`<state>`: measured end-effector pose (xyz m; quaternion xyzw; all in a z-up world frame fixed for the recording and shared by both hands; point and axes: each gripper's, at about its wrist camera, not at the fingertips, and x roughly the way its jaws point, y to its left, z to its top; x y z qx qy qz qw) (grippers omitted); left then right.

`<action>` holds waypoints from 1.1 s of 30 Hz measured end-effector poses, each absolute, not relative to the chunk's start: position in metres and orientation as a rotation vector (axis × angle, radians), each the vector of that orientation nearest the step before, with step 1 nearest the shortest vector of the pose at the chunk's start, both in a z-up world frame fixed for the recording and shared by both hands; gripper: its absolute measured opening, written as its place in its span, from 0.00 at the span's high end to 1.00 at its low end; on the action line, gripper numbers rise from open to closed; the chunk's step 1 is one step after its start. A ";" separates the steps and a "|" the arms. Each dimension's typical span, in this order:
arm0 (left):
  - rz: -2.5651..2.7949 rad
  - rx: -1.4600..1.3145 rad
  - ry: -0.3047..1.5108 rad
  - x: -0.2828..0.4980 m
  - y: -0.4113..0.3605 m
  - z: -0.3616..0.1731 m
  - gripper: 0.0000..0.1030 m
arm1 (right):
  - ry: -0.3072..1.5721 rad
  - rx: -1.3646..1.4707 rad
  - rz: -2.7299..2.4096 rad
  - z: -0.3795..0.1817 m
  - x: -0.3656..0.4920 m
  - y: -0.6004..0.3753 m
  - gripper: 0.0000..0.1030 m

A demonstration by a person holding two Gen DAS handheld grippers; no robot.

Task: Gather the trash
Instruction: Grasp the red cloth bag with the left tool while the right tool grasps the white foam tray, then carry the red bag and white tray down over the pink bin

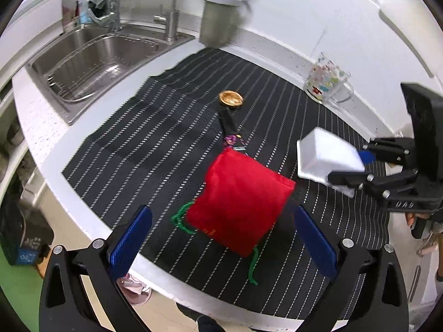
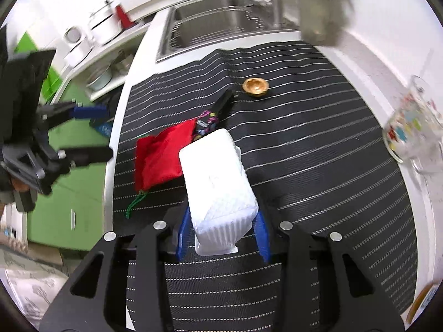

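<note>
A red drawstring pouch (image 1: 242,200) with green cords lies on the black striped mat (image 1: 155,149). My left gripper (image 1: 223,239) is open, its blue pads on either side of the pouch's near end, above the mat. My right gripper (image 2: 223,238) is shut on a white ribbed plastic tub (image 2: 218,185) and holds it above the mat; the tub also shows at the right of the left wrist view (image 1: 326,156). A dark patterned wrapper (image 1: 231,131) lies just beyond the pouch. A gold foil cup (image 1: 231,99) sits farther back.
A steel sink (image 1: 94,61) is at the back left. A grey lidded bin (image 1: 218,16) stands at the back wall. A printed glass mug (image 1: 328,81) stands at the mat's right edge. The counter's front edge (image 1: 91,221) drops to a green floor.
</note>
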<state>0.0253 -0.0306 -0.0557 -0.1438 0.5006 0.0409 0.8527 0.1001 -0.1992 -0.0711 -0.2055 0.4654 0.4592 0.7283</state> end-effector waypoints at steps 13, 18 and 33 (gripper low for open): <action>0.055 -0.244 1.140 0.047 -0.058 -0.105 0.21 | 1.027 -0.381 0.979 -0.070 0.106 -0.210 0.62; 0.046 -0.251 1.129 0.048 -0.054 -0.098 0.49 | 1.020 -0.374 0.972 -0.069 0.108 -0.211 0.62; 0.068 -0.303 1.016 0.028 -0.044 -0.037 0.94 | 0.956 -0.392 0.974 -0.046 0.099 -0.204 0.63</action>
